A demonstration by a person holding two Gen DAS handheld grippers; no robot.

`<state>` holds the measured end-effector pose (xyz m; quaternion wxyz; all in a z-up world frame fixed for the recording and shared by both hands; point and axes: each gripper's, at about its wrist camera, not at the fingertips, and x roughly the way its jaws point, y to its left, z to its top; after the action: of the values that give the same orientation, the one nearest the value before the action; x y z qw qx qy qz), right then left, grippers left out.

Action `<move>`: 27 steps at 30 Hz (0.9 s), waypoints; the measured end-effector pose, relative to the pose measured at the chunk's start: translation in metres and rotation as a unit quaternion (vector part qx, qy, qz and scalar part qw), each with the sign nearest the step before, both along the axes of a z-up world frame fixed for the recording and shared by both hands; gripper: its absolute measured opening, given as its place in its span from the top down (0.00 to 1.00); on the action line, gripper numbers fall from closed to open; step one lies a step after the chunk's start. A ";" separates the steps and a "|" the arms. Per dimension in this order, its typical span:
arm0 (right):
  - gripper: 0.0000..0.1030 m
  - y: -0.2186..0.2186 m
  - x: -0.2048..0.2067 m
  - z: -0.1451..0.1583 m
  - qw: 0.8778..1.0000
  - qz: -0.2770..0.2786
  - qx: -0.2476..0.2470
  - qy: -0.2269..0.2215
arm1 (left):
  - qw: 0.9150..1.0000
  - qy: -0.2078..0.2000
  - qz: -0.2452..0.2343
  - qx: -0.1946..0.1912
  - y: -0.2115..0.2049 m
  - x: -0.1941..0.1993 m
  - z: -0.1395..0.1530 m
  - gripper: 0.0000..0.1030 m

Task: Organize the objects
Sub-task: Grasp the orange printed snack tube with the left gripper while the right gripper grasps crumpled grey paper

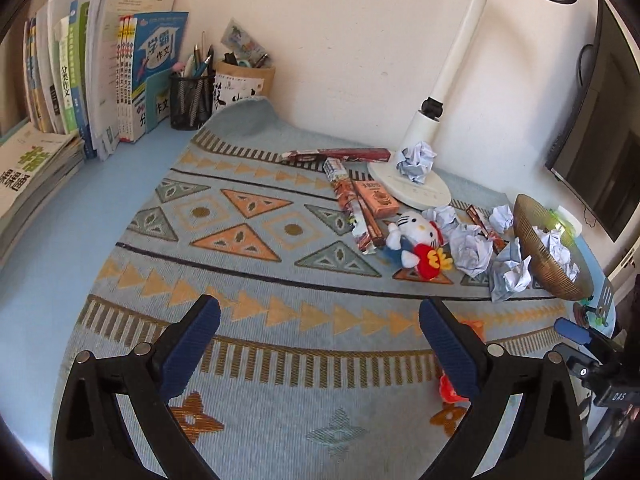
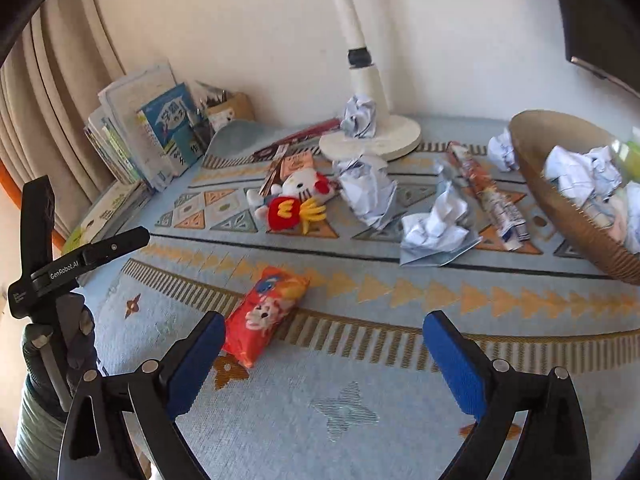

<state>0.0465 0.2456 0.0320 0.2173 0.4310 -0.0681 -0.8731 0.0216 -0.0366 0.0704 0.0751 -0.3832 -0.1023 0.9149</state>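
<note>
Right wrist view: both tongs, right [image 2: 324, 354] and left [image 1: 320, 340], gape empty. Orange snack packet [image 2: 262, 314] lies on the bench mat, well short of the lamp [image 2: 370, 136]; crumpled papers [image 2: 434, 228] beside it.

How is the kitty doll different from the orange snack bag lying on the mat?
The kitty doll is a soft plush with a white head and a red bow; the orange snack bag is a flat, shiny printed packet. The kitty doll lies farther back among crumpled paper balls, touching one, while the orange snack bag lies alone, nearer the tongs. Both lie on the patterned mat, and no tongs touch either.
</note>
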 end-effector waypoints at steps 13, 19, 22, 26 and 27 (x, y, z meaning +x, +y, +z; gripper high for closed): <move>0.04 0.086 -0.039 -0.013 0.983 -0.157 -0.076 -0.050 | 0.998 -0.009 0.003 0.069 0.011 -0.122 -0.009 0.04; 0.04 0.089 -0.077 -0.011 0.987 -0.144 -0.037 -0.058 | 0.997 -0.042 -0.060 -0.027 0.064 -0.170 -0.038 0.26; 0.04 0.073 -0.098 -0.008 0.989 -0.135 -0.016 -0.052 | 0.997 -0.043 -0.059 -0.025 0.067 -0.171 -0.040 0.26; 0.04 0.068 -0.110 -0.017 0.986 -0.163 0.022 -0.041 | 0.996 -0.068 -0.060 -0.013 0.061 -0.176 -0.047 0.26; 0.09 0.069 -0.109 -0.024 0.985 -0.162 0.021 -0.046 | 0.996 -0.063 -0.055 -0.019 0.062 -0.176 -0.046 0.31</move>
<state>-0.0622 0.3146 0.0083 0.0603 0.4581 -0.1291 -0.8774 -0.1544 0.0253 0.0240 0.1116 -0.4462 -0.0680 0.8853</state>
